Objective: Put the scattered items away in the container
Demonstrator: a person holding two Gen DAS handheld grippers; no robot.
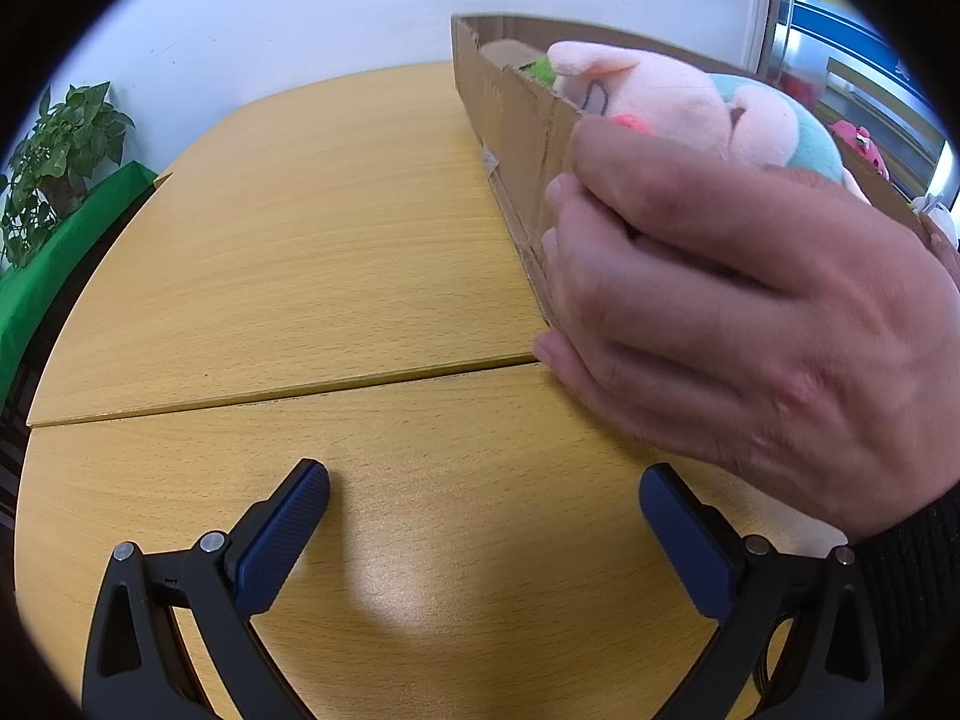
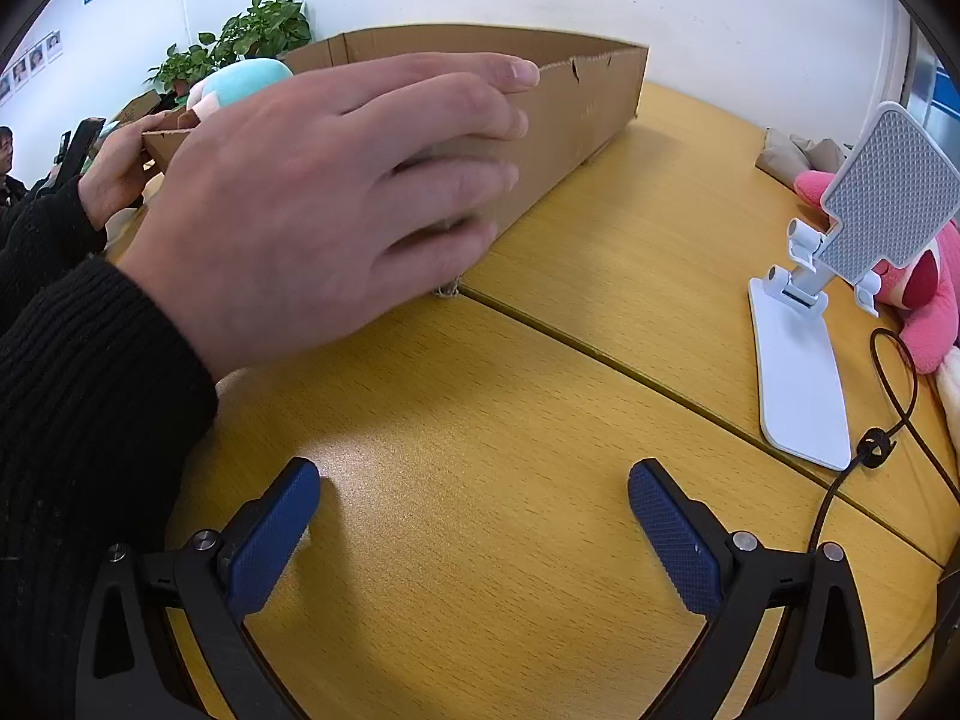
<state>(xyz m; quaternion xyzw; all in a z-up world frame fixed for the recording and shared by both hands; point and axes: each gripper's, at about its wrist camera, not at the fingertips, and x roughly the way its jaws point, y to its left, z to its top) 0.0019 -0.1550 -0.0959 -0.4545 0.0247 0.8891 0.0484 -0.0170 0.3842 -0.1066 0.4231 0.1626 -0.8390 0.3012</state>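
The table (image 2: 540,360) is wood-grained with a soft sheen. On it, the box (image 2: 576,102) is matt brown cardboard, torn rough along its rim. Inside the box, the toy (image 1: 678,102) is fuzzy plush cloth. Gripper pads (image 2: 672,534) look like textured blue rubber.

The wooden counter (image 2: 540,396) consists of two panels joined at a visible seam. A white folding phone stand (image 2: 840,276) sits on its right side, with the grey cradle plate tilted upward. A black cable (image 2: 888,396) loops beside the stand's base. A potted green plant (image 1: 60,156) stands against the white wall (image 1: 270,6), next to a green cloth (image 1: 54,264).
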